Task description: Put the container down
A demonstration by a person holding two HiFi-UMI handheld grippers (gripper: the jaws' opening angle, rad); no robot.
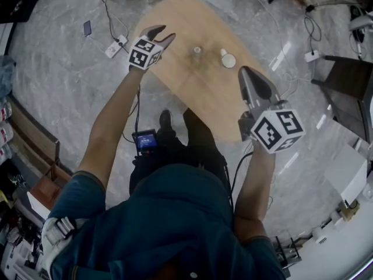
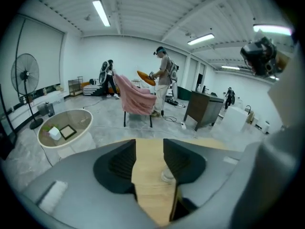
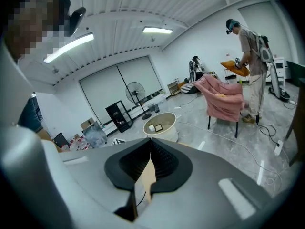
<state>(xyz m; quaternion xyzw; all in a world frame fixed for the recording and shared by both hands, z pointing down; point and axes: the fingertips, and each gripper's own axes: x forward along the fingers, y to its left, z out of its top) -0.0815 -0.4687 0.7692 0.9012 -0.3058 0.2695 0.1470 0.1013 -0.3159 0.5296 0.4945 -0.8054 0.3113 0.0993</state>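
Wooden table [image 1: 192, 92] carries the container [image 1: 197, 52], beyond parted fingers of the left gripper [image 1: 162, 34]; right gripper [image 1: 245, 70] fingers clenched, empty.

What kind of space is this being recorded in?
Probably a data-collection lab or open workshop hall, not a home: strip lights on a panelled ceiling, a power strip lying on the polished floor, and a second person with head-mounted gear working beside a pink-draped chair.

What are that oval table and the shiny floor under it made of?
Table: looks like light wood or wood-look laminate, matte, with faint grain lines. Floor: probably polished stone or marble-look tile, grey with pale veining and bright streaks of reflected light.
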